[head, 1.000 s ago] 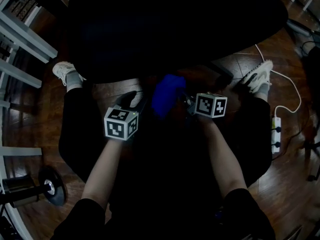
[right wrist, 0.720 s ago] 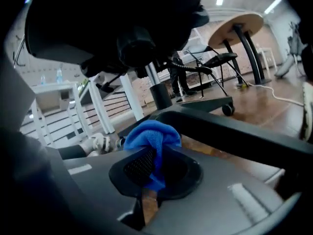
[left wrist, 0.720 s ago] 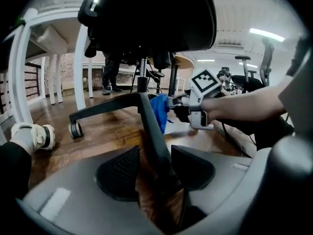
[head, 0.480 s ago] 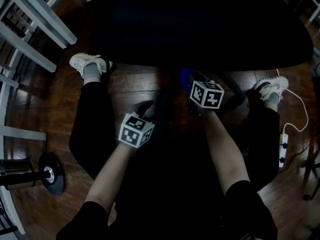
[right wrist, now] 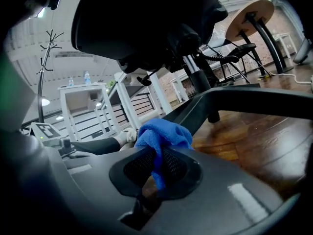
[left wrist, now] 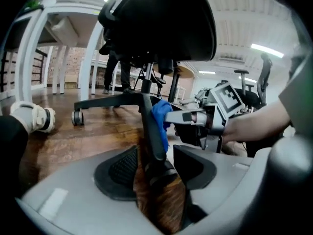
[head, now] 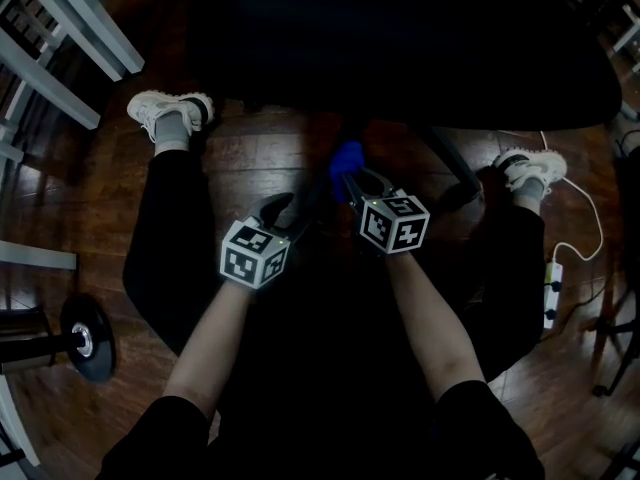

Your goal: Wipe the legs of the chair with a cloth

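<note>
Our right tongs clamped the blue cloth against the chair leg, which ran lengthwise away between the just-widened jaws of our left tongs, seemingly untouched.

Chair seat 12 o'clock; cloth centre, at chair leg's 3 o'clock; weight disc 8 o'clock, power strip 3 o'clock, on floor.

Low clearance: a black office-chair seat roofs the work area, leaving only a shallow gap above the dark wood floor. The chair's black star-base legs bar that gap. One leg runs between the jaws of the left hand-held gripper, which have just been opening and stand apart around it. The right hand-held gripper, clamped on a blue cloth, crowds in beside. The person's black-trousered legs hem both sides. Open floor spreads left toward white bench frames.
</note>
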Demonstrator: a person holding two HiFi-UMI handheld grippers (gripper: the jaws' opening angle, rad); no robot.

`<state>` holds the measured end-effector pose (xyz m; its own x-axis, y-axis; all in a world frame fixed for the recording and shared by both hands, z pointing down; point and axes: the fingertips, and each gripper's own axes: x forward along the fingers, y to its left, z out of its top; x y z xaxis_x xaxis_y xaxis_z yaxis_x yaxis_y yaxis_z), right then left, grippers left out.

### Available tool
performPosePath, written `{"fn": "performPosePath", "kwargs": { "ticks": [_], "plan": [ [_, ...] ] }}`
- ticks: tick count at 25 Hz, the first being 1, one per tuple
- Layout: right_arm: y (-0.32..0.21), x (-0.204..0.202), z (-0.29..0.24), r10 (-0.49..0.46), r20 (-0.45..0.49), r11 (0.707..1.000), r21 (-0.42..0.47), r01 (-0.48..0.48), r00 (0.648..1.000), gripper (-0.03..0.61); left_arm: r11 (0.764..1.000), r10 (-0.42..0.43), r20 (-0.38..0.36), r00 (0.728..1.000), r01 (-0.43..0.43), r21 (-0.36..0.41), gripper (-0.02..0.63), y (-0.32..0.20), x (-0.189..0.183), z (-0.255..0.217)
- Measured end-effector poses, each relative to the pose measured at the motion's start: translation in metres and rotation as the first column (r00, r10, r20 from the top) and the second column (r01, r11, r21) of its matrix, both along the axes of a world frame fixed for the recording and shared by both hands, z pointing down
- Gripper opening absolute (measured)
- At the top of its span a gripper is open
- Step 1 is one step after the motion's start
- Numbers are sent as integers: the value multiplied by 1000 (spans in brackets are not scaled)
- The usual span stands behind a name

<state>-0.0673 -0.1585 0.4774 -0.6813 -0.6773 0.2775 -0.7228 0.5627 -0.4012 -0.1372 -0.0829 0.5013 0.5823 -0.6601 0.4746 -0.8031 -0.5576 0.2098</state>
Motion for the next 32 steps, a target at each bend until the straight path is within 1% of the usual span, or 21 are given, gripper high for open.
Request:
{"fn": "performPosePath", "kwargs": {
  "ticks": [1,3,5,9,11,13,14,15,17,18,20,21,23,24,25,26,29,30,32],
  "plan": [
    [6,-2,2,-15,7,1000,-8,15,1000,38,1000,-11,-23,1000,11,-1,210,0,-1,-2],
    [16,-6,6,-42,18,999,-20,42,999,38,1000,-22,-37,999,22,-1,210,-1,-2,-3],
    [25,-9,8,-66,13,998,-23,67,998,38,1000,-23,-25,999,23,11,210,-1,-2,-3],
    [41,-16,10,-125,-21,992,-16,125,992,38,998,-6,8,1000,5,69,210,-4,4,-11],
    [47,-22,10,-165,-33,986,-18,164,986,40,997,0,4,1000,-1,76,210,-4,4,-11],
    [46,-21,7,-181,-77,983,-1,181,981,39,998,1,-4,1000,-1,70,210,-2,4,-10],
    [40,-14,4,-161,-122,986,22,165,979,38,998,3,-2,1000,-3,68,210,-2,4,-9],
    [29,-2,1,-121,-177,990,52,132,977,38,998,7,2,1000,-7,69,210,-2,5,-10],
    [-1,31,-7,-5,-260,994,101,32,966,38,997,18,15,1000,-19,75,210,-2,10,-13],
    [-17,49,-9,55,-274,994,109,-26,960,38,996,23,25,999,-25,83,210,-3,12,-16],
    [-45,86,-11,164,-264,985,95,-144,950,38,991,34,57,998,-41,124,210,-9,18,-27],
    [-56,102,-12,210,-253,977,84,-195,944,37,986,41,77,996,-53,159,210,-13,21,-35],
    [-77,124,-15,272,-232,962,74,-262,934,37,964,59,121,991,-88,250,210,-21,33,-57],
    [-87,131,-15,291,-223,957,71,-282,930,37,951,69,132,989,-105,290,210,-25,42,-68],
    [-95,134,-14,307,-212,952,64,-301,928,37,943,78,126,989,-114,312,210,-28,53,-76],
    [-102,136,-12,324,-199,946,50,-321,925,37,943,86,105,991,-115,313,210,-30,64,-80],
    [-108,141,-3,396,-168,916,8,-400,903,37,958,113,19,993,-114,264,210,-32,99,-76],
    [-107,146,-1,429,-163,901,1,-435,888,37,959,124,9,992,-122,254,210,-31,108,-75],
    [-100,160,3,498,-153,863,-8,-505,853,37,960,142,9,990,-140,243,210,-27,118,-69]
  ]
}}
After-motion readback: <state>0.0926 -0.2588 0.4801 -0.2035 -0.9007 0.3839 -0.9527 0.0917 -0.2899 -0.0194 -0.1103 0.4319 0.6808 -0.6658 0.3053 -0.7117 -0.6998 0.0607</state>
